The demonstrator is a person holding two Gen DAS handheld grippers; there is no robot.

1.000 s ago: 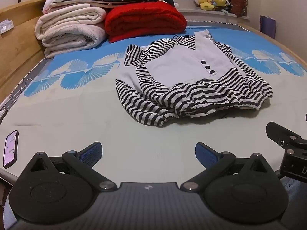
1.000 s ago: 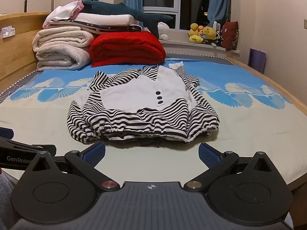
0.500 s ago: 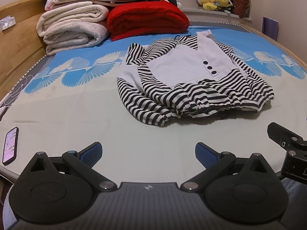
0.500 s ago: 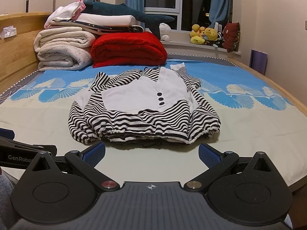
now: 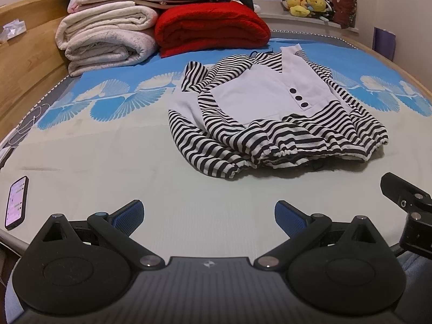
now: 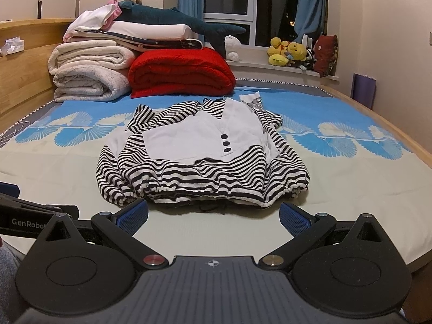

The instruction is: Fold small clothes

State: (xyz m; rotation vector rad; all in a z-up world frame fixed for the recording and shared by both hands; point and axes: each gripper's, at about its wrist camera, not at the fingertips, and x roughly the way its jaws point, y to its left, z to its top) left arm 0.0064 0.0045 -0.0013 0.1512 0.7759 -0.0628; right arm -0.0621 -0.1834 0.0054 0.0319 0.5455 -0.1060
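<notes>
rumpled striped top [image 6: 202, 162], three dark buttons [image 6: 226, 143]

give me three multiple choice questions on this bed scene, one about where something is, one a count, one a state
1. Where is the phone?
A. on the red blanket
B. near the bed's front edge, left of the left gripper
C. on the windowsill

2. How many dark buttons show on the striped top?
A. one
B. three
C. five

3. What are the grippers doing?
A. both open, holding nothing
B. left shut on the top
C. right shut on the phone

Answers:
1. B: in the left wrist view the phone lies on the sheet by the near edge, left of the left gripper.
2. B: three buttons run in a row down the white panel.
3. A: the left gripper and right gripper both have pads wide apart, short of the top.
</notes>
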